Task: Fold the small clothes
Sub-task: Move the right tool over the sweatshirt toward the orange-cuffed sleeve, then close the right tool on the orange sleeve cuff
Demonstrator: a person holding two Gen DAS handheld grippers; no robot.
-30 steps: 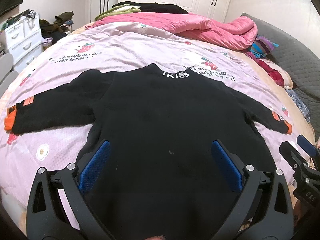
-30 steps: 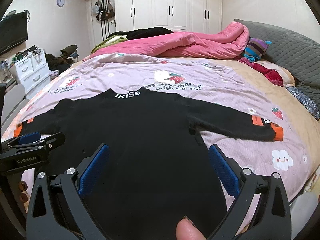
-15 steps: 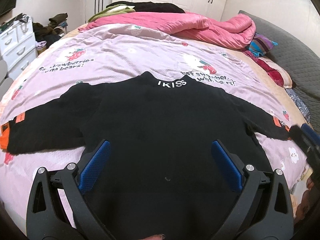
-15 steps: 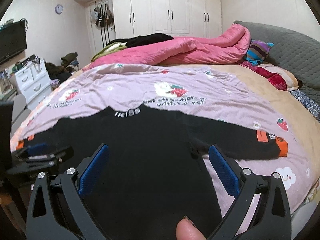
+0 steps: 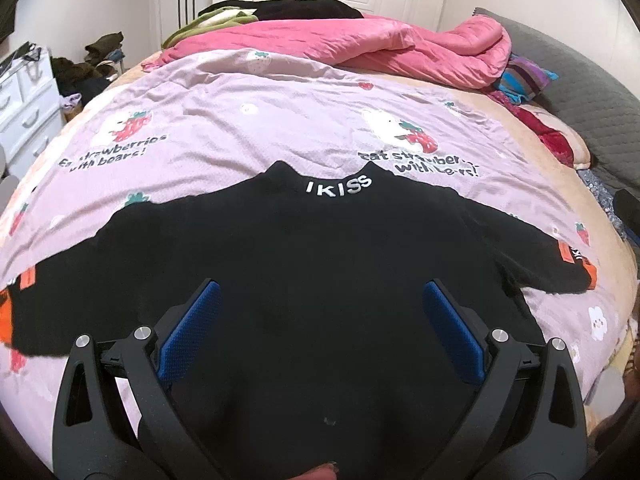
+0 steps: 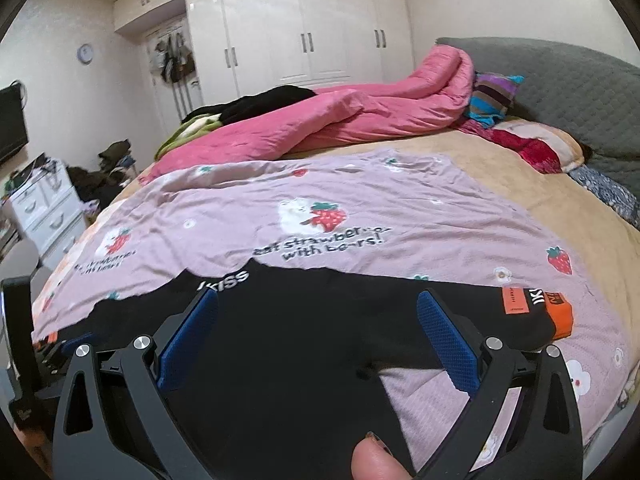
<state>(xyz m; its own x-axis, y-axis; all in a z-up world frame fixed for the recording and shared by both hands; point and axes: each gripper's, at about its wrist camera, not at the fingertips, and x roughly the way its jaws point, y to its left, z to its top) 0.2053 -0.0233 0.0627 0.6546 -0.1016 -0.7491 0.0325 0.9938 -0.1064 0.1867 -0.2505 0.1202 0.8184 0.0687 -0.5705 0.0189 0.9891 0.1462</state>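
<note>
A: Where's the sweater (image 5: pixel 320 264) right now?

B: Flat on the lilac sheet (image 5: pixel 248 120), back side up by the look of the lettering at the collar (image 5: pixel 338 184), both arms stretched out sideways. Nothing is folded yet, as far as I can judge

A: And the tongs?

B: The left gripper (image 5: pixel 318 316) hangs over the middle of the body with its jaws spread wide and nothing between them. The right gripper (image 6: pixel 316 320) is spread too, also empty, looking over the right shoulder and the right sleeve (image 6: pixel 500 312) with its orange cuff (image 6: pixel 560 318)

A: So what's the sensible first move?

B: I'd bring a sleeve in across the body. Take the right one close to the cuff, where the knit is doubled and gives a firm bite, not in the loose middle where the cloth would sag

A: Anything to watch for?

B: Pinch only the sweater. The sheet underneath is thin and already wrinkled, so a deep grab could lift it along. Come in low and shallow, and close on the edge of the cuff

A: And the other tongs?

B: Probably best used to press down near the shoulder seam, so the body stays put while the sleeve swings over. The left sleeve (image 5: pixel 60 280) runs off toward the edge of the left view, so its cuff may need a reach

A: Does the pink quilt (image 5: pixel 360 48) get in the way?

B: No, it lies well apart, at the far end of the bed
</note>
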